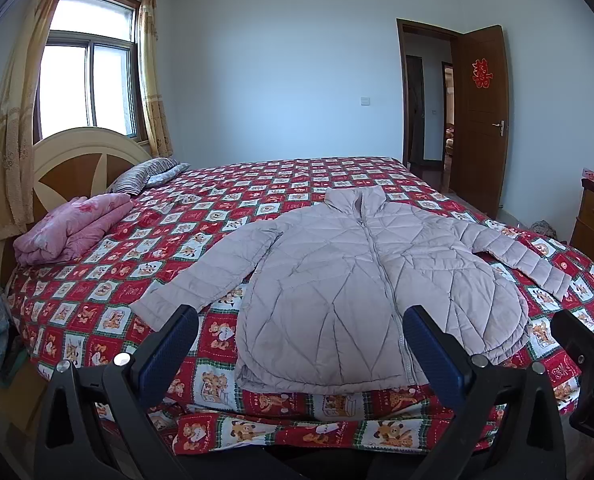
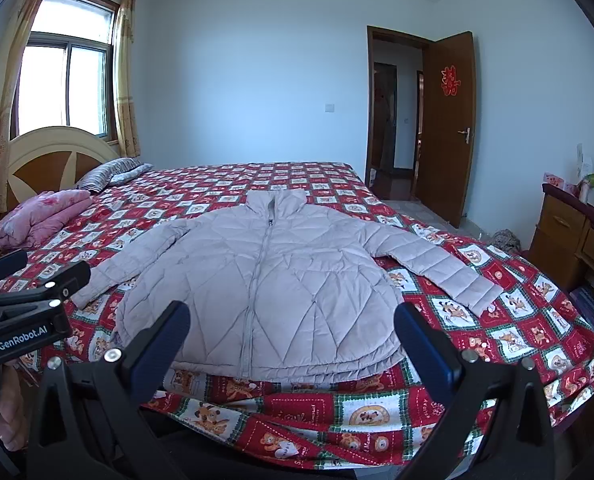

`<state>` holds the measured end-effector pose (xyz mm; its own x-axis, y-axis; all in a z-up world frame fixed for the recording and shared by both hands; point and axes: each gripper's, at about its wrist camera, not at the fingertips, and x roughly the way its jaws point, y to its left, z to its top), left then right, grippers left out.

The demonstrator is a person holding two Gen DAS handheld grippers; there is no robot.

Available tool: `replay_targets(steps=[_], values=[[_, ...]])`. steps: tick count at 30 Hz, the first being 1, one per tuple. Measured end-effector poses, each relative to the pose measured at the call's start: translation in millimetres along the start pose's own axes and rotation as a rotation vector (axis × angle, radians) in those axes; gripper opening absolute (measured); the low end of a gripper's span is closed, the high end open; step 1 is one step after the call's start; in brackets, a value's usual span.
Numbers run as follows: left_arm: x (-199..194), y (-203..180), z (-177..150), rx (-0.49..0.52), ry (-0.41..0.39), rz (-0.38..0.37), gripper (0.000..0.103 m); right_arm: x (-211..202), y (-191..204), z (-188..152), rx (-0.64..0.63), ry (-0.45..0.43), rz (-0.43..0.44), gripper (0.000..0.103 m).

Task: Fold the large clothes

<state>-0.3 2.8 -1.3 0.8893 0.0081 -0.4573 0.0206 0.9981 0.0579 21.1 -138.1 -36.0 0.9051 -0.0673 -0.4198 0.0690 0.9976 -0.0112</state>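
On the bed's near half, the left gripper [image 1: 301, 344] gapes empty before the jacket [image 1: 361, 292], collar lying away, hem nearest; its left sleeve [image 1: 201, 280] is closer, and the right gripper [image 2: 293, 340], equally wide, faces the right sleeve [image 2: 437, 268].

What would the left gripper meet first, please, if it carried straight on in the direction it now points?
Probably the hem of the quilted jacket lying on the bed; the open left gripper frames its lower left half, though depth is hard to judge.
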Motion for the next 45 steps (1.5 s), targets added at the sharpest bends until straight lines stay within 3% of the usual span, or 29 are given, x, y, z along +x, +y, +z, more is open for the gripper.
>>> replay_targets(steps=[45], values=[[1.3,0.1,1.2,-0.022,-0.002,-0.007,0.102,2.4,4.5,-4.4,-0.001,0.010,0.019,0.103]])
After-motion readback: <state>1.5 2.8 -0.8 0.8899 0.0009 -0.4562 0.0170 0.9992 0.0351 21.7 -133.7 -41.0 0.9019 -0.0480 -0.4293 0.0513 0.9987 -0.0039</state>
